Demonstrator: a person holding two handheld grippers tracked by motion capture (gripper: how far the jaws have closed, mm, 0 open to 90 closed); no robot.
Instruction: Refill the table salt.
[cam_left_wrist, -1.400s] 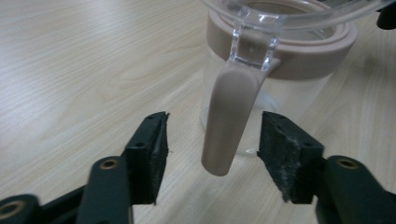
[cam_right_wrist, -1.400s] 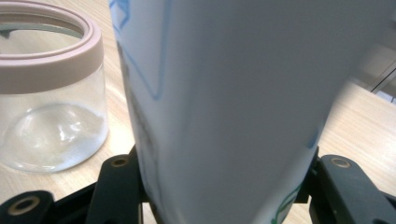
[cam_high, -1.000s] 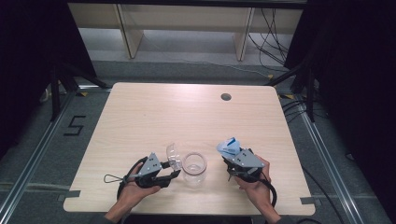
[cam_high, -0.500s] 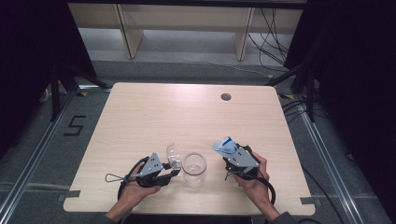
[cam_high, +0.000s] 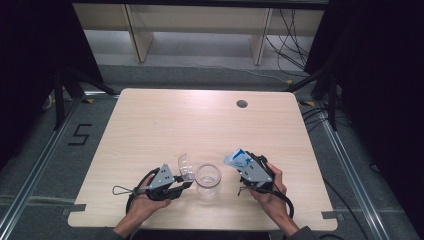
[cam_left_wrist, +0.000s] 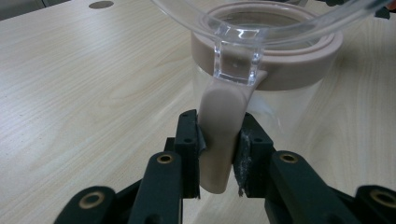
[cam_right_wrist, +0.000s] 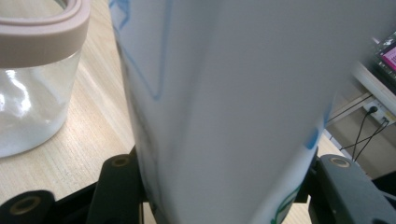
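The high view looks forward and down on the whole table (cam_high: 165, 125) from above the person's side. Each gripper view looks along its own jaws, close up. All three views share the clear jar (cam_high: 208, 178) (cam_left_wrist: 280, 70) (cam_right_wrist: 32, 84).

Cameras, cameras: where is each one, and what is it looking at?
High view: above the near side, looking forward and down on the table; both forearms and hands show.
Left gripper view: rides the left gripper, looking along its jaws, just closing on the jar's beige tab.
Right gripper view: rides the right gripper, looking at its held white-and-blue bag.
Shared: all show the clear jar.
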